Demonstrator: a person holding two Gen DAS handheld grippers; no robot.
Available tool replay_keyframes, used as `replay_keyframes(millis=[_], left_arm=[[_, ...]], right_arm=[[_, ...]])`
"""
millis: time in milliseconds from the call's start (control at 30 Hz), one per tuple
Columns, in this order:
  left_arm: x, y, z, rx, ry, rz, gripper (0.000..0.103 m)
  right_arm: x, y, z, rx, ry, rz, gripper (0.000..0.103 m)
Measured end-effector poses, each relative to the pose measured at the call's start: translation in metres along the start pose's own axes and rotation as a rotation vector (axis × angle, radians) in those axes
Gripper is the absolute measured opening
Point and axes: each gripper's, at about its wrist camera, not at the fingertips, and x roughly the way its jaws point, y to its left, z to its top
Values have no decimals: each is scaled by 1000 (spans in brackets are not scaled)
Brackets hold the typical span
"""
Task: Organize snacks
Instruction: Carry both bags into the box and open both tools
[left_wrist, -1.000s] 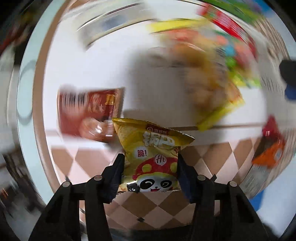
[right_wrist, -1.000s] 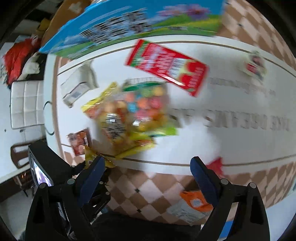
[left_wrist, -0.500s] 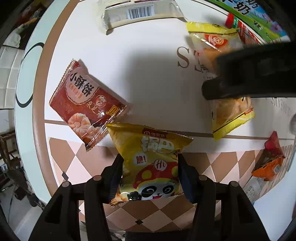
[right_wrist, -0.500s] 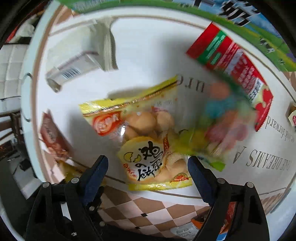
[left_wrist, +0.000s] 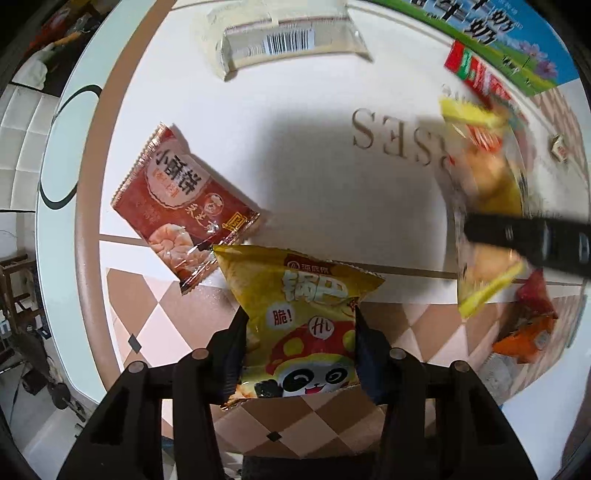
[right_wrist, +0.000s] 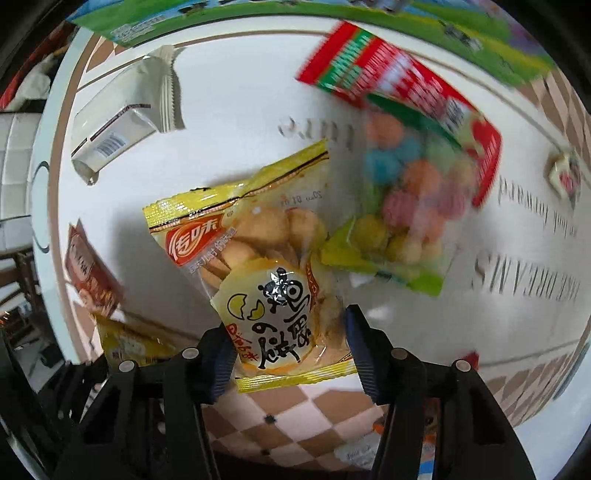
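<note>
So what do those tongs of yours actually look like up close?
Both look alike. The left tongs and the right tongs are matte black plastic frames with angular, open cut-outs. Each carries two fingers faced with dark blue ribbed pads. Round silver bolt heads dot the frames. No cables, labels or sleeves show in either view.

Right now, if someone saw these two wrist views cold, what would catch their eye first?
Probably the yellow panda snack bag, clamped between the left gripper fingers at the table's checkered edge. Next, the yellow egg-biscuit bag lying between the right gripper fingers, with a blurred bag of colourful balls beside it. A red cracker packet lies flat just beyond the panda bag.
</note>
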Motion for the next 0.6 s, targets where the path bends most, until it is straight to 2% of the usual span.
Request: replay_keyframes(millis=[133, 333, 500, 600], left_arm=[[-34, 2, 1, 0, -32, -52, 48], [-127, -10, 23, 17, -179, -172, 48], [-204, -32, 80, 46, -307, -221, 48], [-233, -47, 133, 57, -351, -215, 48]], right_arm=[[-33, -20, -19, 36, -25, 95, 58], [-116, -50, -32, 96, -144, 220, 58], [-199, -73, -14, 162, -296, 292, 58], [-235, -83, 30, 213, -374, 279, 57]])
